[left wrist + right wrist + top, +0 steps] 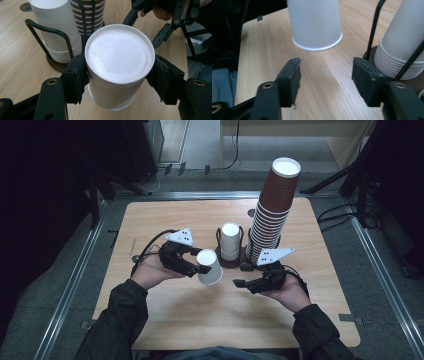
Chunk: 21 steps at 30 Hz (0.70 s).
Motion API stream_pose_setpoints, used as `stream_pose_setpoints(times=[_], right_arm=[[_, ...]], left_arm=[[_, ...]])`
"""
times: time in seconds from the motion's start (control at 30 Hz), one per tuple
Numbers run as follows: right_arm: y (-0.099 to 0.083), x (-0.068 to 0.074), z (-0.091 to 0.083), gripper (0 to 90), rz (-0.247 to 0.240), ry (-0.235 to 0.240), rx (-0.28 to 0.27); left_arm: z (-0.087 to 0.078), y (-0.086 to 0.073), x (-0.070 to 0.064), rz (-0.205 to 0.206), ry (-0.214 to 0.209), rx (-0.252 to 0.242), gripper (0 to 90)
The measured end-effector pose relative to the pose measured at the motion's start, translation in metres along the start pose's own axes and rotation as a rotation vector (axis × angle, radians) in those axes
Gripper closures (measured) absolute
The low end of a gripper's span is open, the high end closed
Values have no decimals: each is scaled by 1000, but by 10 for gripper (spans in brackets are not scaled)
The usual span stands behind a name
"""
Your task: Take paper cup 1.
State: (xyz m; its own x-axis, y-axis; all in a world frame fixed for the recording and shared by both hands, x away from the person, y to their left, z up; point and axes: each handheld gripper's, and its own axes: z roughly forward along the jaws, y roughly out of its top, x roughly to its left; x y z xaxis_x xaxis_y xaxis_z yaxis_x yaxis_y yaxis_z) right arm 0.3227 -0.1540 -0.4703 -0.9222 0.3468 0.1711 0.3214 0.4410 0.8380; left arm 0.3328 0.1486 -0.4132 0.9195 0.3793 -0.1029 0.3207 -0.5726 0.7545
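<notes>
Jaws of left gripper (196,268) clamped white cup (209,266), upside down, held above table (150,220), near centre, in high view. Right gripper (241,283) at 4 o'clock from cup, jaws apart, holding nothing. Holder (231,261) with white stack (230,240) at 1 o'clock from cup; brown stack (272,210) further right.

Left gripper view: cup (117,62) pinched by both pads, base facing camera; white stack (56,27) at 10 o'clock, right gripper (162,27) at 2 o'clock.

Right gripper view: jaws spread; cup (314,22) at 12 o'clock, rim down, clear of table; white stack (402,50) at 2 o'clock.
</notes>
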Motion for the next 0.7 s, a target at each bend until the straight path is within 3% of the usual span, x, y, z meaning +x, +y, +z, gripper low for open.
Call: stream_pose_setpoints(times=[0.3, 0.5, 0.7], right_arm=[[-3, -2, 2, 300, -11, 31, 23], [-4, -1, 5, 256, -34, 35, 25], [-4, -2, 5, 218, -35, 70, 25]], left_arm=[[11, -5, -6, 36, -15, 29, 346], [19, -3, -12, 36, -47, 16, 346], [27, -3, -17, 48, -62, 42, 345]])
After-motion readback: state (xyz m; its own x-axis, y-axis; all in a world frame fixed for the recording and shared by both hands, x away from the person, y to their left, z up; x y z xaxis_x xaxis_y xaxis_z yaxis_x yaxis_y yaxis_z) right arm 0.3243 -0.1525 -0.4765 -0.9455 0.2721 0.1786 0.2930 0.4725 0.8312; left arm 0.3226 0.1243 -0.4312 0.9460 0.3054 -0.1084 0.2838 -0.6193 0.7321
